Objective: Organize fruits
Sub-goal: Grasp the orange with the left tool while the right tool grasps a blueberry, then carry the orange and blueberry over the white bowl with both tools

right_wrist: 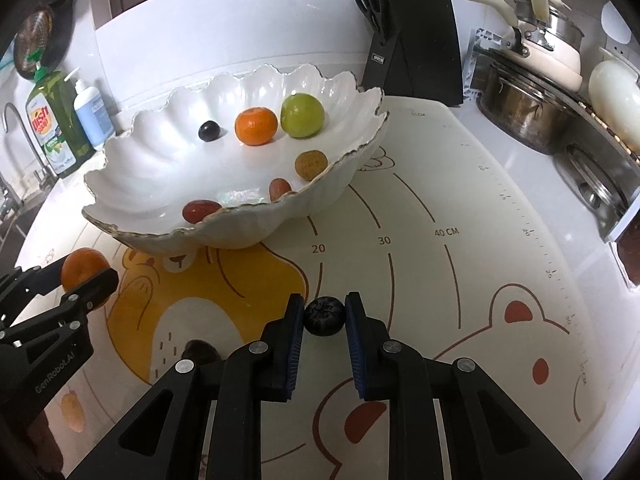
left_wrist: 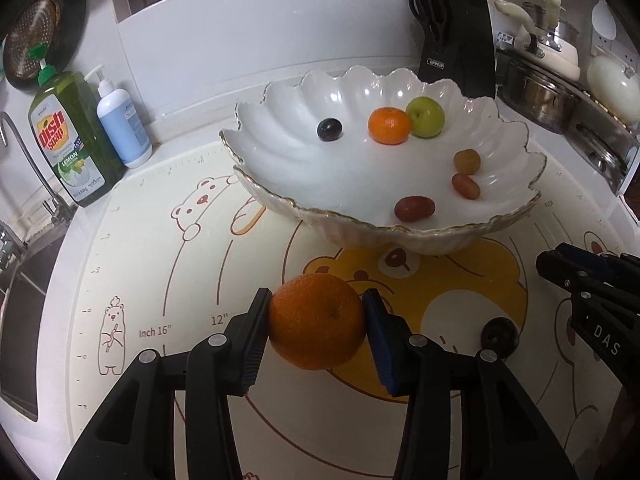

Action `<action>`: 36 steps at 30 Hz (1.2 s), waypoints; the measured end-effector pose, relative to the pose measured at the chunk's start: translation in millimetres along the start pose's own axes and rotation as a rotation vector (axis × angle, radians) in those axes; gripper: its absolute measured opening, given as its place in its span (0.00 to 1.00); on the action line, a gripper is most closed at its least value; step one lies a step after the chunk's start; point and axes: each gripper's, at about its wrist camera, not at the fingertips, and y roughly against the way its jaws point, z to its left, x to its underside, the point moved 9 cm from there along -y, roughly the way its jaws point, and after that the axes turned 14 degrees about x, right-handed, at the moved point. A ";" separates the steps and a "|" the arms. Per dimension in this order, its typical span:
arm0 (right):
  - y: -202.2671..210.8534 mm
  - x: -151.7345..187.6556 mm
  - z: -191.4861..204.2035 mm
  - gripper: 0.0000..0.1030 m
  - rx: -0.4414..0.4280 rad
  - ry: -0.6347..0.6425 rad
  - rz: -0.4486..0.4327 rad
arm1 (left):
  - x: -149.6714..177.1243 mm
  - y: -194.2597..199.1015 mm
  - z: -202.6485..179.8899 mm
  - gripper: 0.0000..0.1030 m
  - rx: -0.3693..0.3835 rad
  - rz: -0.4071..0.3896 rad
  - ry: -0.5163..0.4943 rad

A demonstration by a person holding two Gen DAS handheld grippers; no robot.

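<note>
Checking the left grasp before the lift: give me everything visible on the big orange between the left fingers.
The big orange is round, deep orange, with dimpled, slightly glossy peel and a small dark navel mark facing the camera. It looks whole and unbruised. It sits clamped between the left gripper fingers, one pad pressing on each side, over the yellow bear on the printed mat, just in front of the scalloped white bowl. Whether it rests on the mat or is lifted cannot be told.
</note>
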 end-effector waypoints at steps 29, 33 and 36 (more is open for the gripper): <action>62.3 -59.3 -12.6 0.22 -0.036 -0.038 -0.161 | -61.8 59.4 -7.5 0.44 -0.010 -0.110 -0.030; 63.6 -69.0 -9.4 0.22 -0.049 -0.038 -0.173 | -70.2 59.1 -6.3 0.44 -0.008 -0.116 -0.033; 62.2 -74.7 -6.9 0.22 -0.059 -0.037 -0.177 | -77.3 57.2 -4.6 0.44 -0.009 -0.119 -0.039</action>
